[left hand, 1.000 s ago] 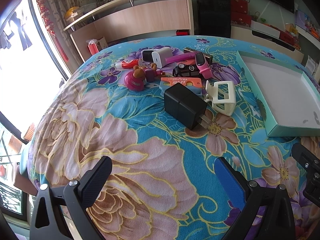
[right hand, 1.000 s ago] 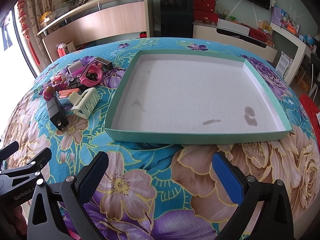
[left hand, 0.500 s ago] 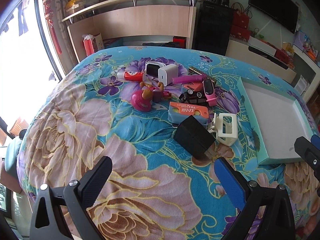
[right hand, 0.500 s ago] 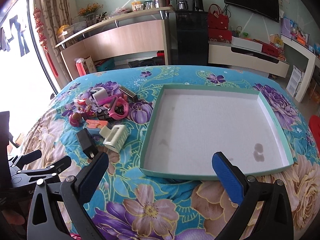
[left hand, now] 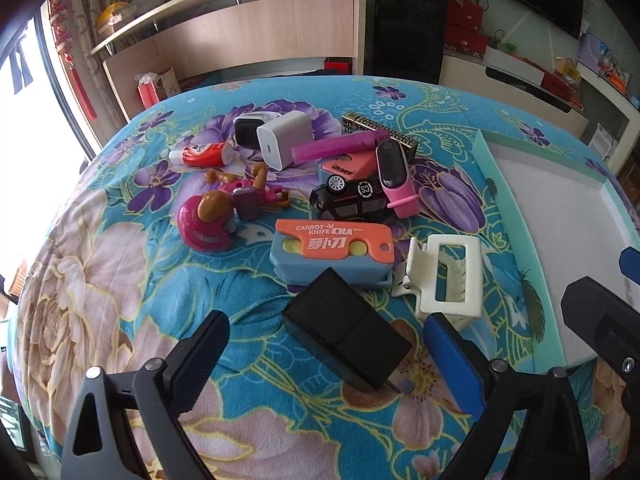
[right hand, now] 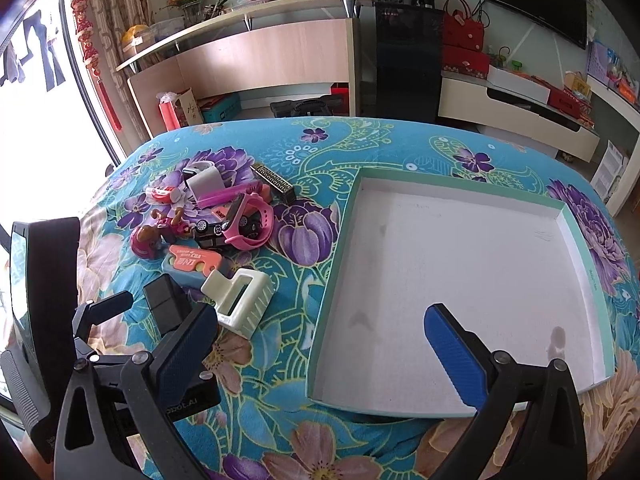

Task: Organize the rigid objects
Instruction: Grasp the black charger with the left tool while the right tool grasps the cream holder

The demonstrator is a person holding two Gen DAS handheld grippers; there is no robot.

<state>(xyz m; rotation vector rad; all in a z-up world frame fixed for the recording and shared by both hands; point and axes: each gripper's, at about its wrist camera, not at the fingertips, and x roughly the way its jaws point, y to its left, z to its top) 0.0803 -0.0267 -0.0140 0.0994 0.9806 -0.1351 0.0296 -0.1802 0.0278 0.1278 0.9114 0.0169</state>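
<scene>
A black charger block [left hand: 346,334] lies on the floral cloth between the open fingers of my left gripper [left hand: 328,344]; I cannot tell if they touch it. It also shows in the right wrist view [right hand: 166,304]. Beyond it lie a white hair claw clip [left hand: 446,280], an orange and blue carrot knife box [left hand: 332,250], a black toy car [left hand: 350,200], a pink watch [left hand: 394,174], a white charger [left hand: 284,140] and a pink doll figure [left hand: 212,220]. My right gripper [right hand: 320,344] is open and empty over the near left edge of the shallow green tray [right hand: 320,320].
The round table's floral cloth [left hand: 120,280] drops off at the left and near edges. A red glue tube [left hand: 200,155] and a dark patterned bar [left hand: 380,132] lie at the back of the pile. Low cabinets [right hand: 520,120] and a shelf stand behind the table.
My left gripper has moved forward and down, so the black charger now sits between its fingers. My right gripper has come closer over the tray's near left edge.
</scene>
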